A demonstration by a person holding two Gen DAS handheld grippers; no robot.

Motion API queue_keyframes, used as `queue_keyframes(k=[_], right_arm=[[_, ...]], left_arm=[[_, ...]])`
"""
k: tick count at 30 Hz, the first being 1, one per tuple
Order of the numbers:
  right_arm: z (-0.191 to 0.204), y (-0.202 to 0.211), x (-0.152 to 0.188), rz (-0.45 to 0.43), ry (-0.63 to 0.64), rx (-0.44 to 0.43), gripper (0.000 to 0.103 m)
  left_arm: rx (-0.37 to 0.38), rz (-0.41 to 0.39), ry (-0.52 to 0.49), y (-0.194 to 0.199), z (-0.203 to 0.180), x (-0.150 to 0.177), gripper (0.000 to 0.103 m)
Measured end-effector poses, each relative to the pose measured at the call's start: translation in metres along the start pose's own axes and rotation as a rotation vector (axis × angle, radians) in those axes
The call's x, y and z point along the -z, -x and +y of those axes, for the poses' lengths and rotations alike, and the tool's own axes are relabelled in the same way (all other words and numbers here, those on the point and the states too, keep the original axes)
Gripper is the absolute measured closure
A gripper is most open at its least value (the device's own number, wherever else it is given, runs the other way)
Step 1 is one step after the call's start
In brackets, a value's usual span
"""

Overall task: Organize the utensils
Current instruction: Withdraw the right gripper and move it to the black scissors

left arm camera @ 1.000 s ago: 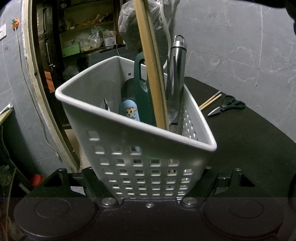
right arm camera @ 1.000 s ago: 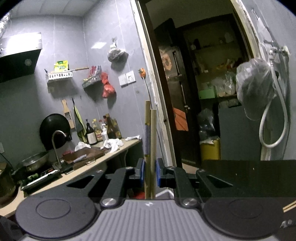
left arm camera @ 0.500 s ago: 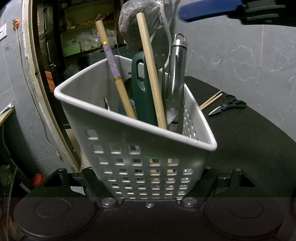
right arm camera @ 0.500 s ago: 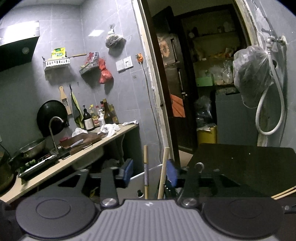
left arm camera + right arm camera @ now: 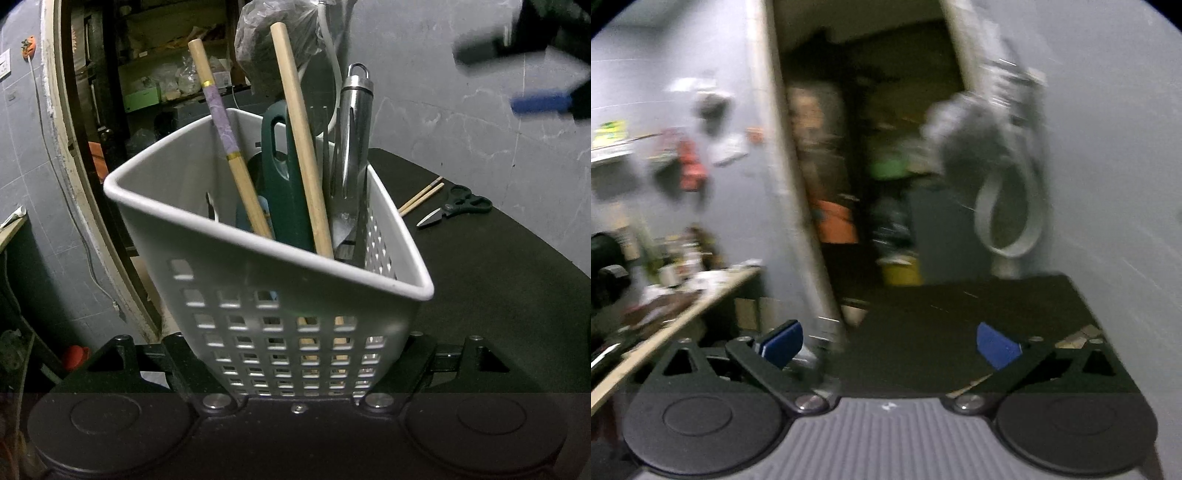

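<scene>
The left gripper (image 5: 295, 369) is clamped on the base of a white perforated utensil caddy (image 5: 280, 295), its jaws pressed against the caddy's lower walls even as they ease very slightly apart, and the caddy sits tilted a little over the near edge of a black table (image 5: 498, 277). Standing in the caddy are two wooden chopsticks: one with a purple patterned band (image 5: 225, 129) leaning toward the left, and a plain one (image 5: 299, 136) beside it, leaning against the near rim. Behind them a dark green plastic handle (image 5: 284, 173) with a slot in it stands upright, and to its right a steel utensil with a hanging loop (image 5: 352, 147) rises above the rim. A small pale blue item shows low between the sticks, too hidden to name. Farther back on the table lie another pair of chopsticks (image 5: 421, 195) and, just beside them, black-handled scissors (image 5: 458, 208) with the blades apart. The right gripper (image 5: 888, 345) is blurred with motion; its blue-padded jaws stand wide and are opening, with nothing between them, only the dark tabletop below. In the left wrist view it appears as a dark smear with a blue pad at the upper right, well clear of the caddy.
</scene>
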State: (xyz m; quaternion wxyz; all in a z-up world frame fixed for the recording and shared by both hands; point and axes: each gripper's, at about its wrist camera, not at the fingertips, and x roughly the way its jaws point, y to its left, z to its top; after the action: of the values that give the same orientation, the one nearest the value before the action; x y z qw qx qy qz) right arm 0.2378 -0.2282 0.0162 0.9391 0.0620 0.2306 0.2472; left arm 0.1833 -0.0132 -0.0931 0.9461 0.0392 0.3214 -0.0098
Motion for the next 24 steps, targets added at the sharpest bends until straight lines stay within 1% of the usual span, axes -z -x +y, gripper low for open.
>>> queue_keyframes(k=[3,7,9,12,14,18,21,24], right_arm=[[-0.030,-0.022,0.011,0.088,-0.098,0.134,0.000],[-0.069,-0.052,0.023,0.183,-0.206,0.250,0.000],[-0.086,-0.070,0.026,0.217,-0.264,0.285,0.000],[-0.108,-0.095,0.027,0.256,-0.316,0.308,0.000],[-0.116,-0.108,0.027,0.253,-0.308,0.312,0.000],[-0.130,-0.129,0.028,0.256,-0.275,0.360,0.000],[-0.137,-0.146,0.024,0.257,-0.240,0.414,0.000],[-0.143,-0.165,0.024,0.269,-0.171,0.468,0.000]], left_arm=[[0.000,0.003,0.000,0.000,0.000,-0.001,0.021],[-0.003,0.009,0.001,-0.001,-0.001,-0.002,0.021],[-0.004,0.015,0.003,-0.001,-0.001,-0.003,0.021],[-0.006,0.019,0.002,-0.002,-0.001,-0.005,0.021],[-0.010,0.022,0.007,-0.003,-0.001,-0.006,0.021],[-0.016,0.026,0.014,-0.004,-0.002,-0.007,0.021],[-0.021,0.029,0.021,-0.006,-0.004,-0.007,0.021],[-0.026,0.034,0.023,-0.006,-0.005,-0.007,0.021]])
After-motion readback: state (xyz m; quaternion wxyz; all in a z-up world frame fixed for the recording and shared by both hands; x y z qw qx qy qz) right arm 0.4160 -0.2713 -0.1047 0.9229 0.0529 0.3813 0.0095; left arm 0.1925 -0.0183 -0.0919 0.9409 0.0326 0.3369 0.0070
